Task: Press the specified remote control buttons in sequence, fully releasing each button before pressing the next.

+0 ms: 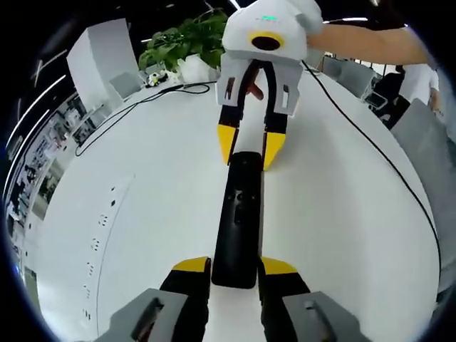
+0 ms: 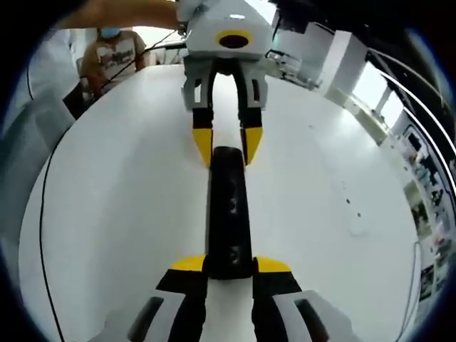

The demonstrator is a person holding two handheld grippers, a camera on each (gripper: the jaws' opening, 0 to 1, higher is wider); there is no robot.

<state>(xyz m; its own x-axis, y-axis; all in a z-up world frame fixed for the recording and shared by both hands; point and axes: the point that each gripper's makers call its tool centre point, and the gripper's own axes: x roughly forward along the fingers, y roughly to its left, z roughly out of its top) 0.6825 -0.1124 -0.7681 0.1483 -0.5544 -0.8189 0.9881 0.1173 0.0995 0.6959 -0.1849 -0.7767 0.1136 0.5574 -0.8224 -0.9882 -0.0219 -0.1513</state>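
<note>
A long black remote control (image 1: pixel 237 206) lies lengthwise on the round white table (image 1: pixel 142 214), its buttons facing up. My left gripper (image 1: pixel 235 266) has its yellow-tipped jaws pressed against both sides of the remote's near end, shut on it. Opposite, my right gripper (image 1: pixel 249 146) meets the remote's far end, held by a person's arm (image 1: pixel 370 43). In the right gripper view the same remote (image 2: pixel 229 206) runs from my right gripper (image 2: pixel 230 265), whose jaws close on its sides, to the left gripper (image 2: pixel 226 146) at the other end.
A black cable (image 1: pixel 142 100) snakes over the table's far left, and another cable (image 1: pixel 370 146) runs along the right. A potted plant (image 1: pixel 182 43) stands at the far edge. A seated person (image 2: pixel 114 53) is beyond the table. Sockets (image 1: pixel 100 221) sit in the tabletop.
</note>
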